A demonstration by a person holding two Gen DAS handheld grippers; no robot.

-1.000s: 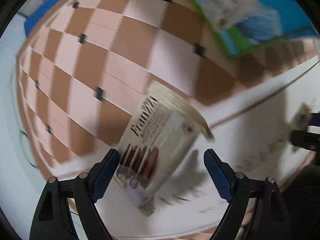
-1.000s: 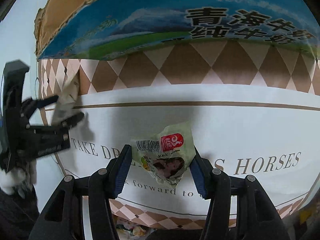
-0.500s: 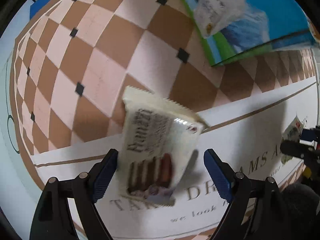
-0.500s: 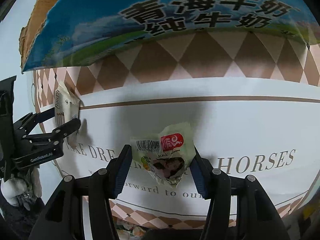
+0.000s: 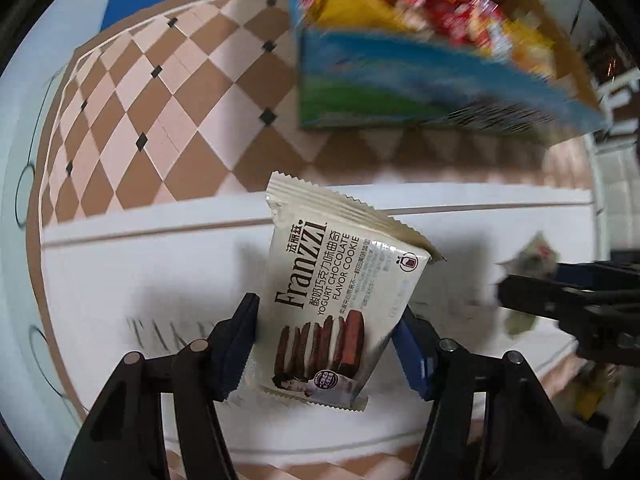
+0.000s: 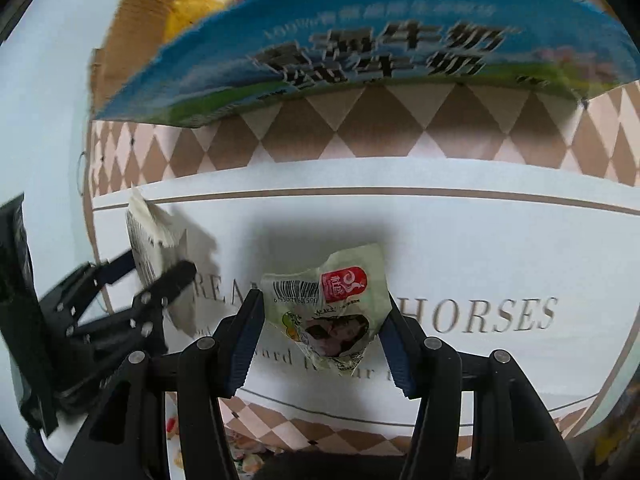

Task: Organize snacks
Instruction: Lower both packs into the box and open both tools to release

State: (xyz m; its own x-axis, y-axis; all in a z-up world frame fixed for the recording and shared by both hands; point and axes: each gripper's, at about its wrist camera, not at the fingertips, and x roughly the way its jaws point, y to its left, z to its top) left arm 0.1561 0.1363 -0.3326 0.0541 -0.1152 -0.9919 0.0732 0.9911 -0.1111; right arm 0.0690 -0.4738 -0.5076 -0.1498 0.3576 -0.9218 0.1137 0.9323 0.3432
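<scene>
Left wrist view: cookie packet (image 5: 340,304), light and crinkly (contents likely brittle), pinched at its lower sides by left tool (image 5: 326,344) above table (image 5: 120,280). Right tool (image 6: 320,328) gripped soft green snack pouch (image 6: 332,304). Milk carton box (image 5: 420,92) beyond.

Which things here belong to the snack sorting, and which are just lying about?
Job:
cookie pack in left gripper
green packet in right gripper
box holding snacks

Lying about:
tablecloth
</scene>
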